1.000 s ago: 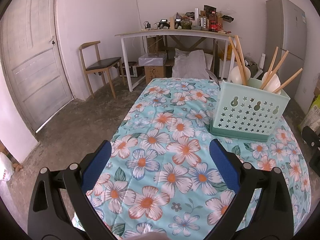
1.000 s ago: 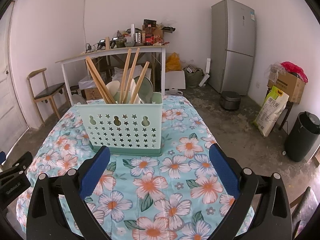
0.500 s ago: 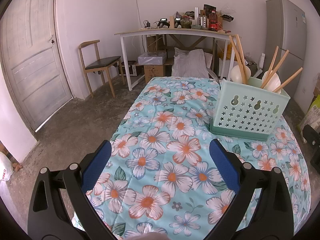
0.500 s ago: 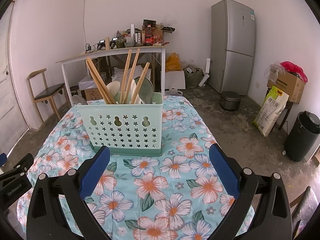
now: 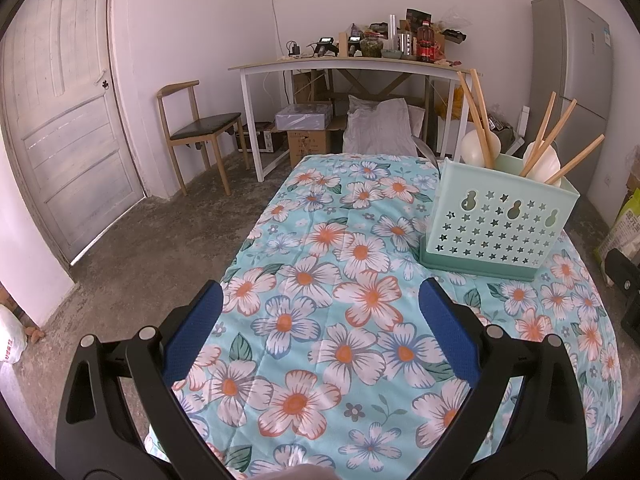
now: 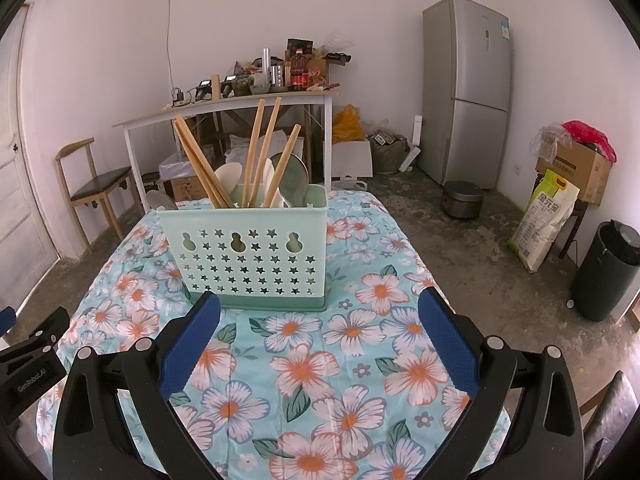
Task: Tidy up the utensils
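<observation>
Hovering over the flowered cloth [image 5: 320, 248], the left gripper [image 5: 320, 308] had its blue pads [image 5: 192, 324] spread wide apart with nothing between them. The caddy [image 5: 500, 224] stood ahead of it and off to its right, upright on the cloth, well clear of the fingers. Chopsticks [image 5: 478, 116] leaned out of the caddy's top, and pale spoons [image 5: 480, 148] showed among them.

The right gripper [image 6: 318, 312] also hung above the cloth [image 6: 360, 340], its pads [image 6: 448, 340] likewise far apart and holding nothing. From this side the caddy [image 6: 248, 252] stood straight ahead and slightly left, near the left fingertip; whether the two touched could not be told. Chopsticks [image 6: 264, 148] rose from it at several angles, with spoons [image 6: 230, 176] and a greenish ladle bowl [image 6: 294, 178] behind them. Part of the left gripper's black frame [image 6: 28, 364] showed at the far left of the right view.

Beyond the caddy were a white table [image 6: 224, 112], a chair [image 5: 196, 128] and a fridge [image 6: 466, 88].
</observation>
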